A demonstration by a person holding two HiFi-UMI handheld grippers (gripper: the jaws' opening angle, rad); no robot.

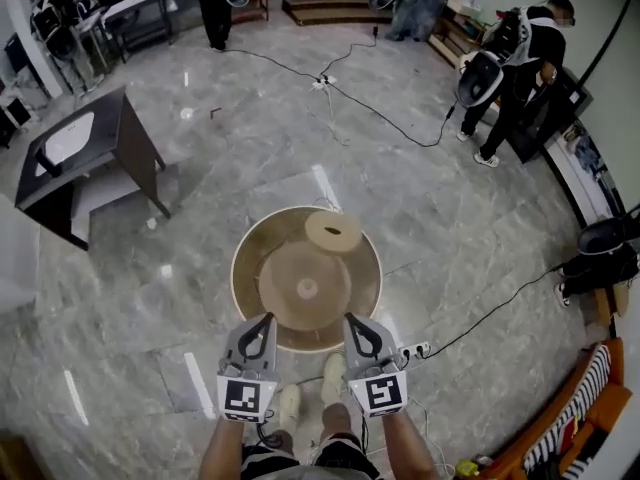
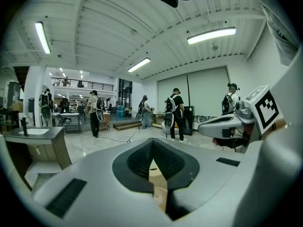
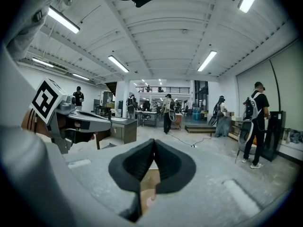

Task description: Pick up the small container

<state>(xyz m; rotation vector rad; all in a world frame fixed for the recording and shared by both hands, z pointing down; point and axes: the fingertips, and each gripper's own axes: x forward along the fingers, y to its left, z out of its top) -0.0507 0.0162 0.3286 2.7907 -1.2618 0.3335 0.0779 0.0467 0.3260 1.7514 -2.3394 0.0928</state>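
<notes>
Fingers [image 2: 135, 162] of the left gripper [image 2: 152, 142] are pressed together at the tips with nothing between them; only a sliver of pale wood shows through the gap below. Far to the left a dark desk [image 1: 105, 128] stands on the grey marble floor [image 1: 220, 158], well apart from everything else. From above, the left gripper hangs over the near edge of a round wooden worktop [image 1: 243, 268]. A large tan disc [image 1: 300, 288] with a small knob at its centre fills the middle of the worktop. It may be a lid or a shallow cone, which is hard to judge from overhead. The small container [image 1: 333, 231], a low round tan piece with a dark hole on top, sits on the far right part of the worktop at the disc's far rim, well apart from both grippers. The right gripper [image 3: 154, 143] is held level with the left one at the near edge, its fingers [image 3: 173, 167] likewise closed tip to tip and empty. A white power strip [image 1: 413, 350] lies on the floor just beside it, with a black cable [image 1: 490, 308] running off to the right. A person [image 1: 520, 58] in black stands at the far right.
</notes>
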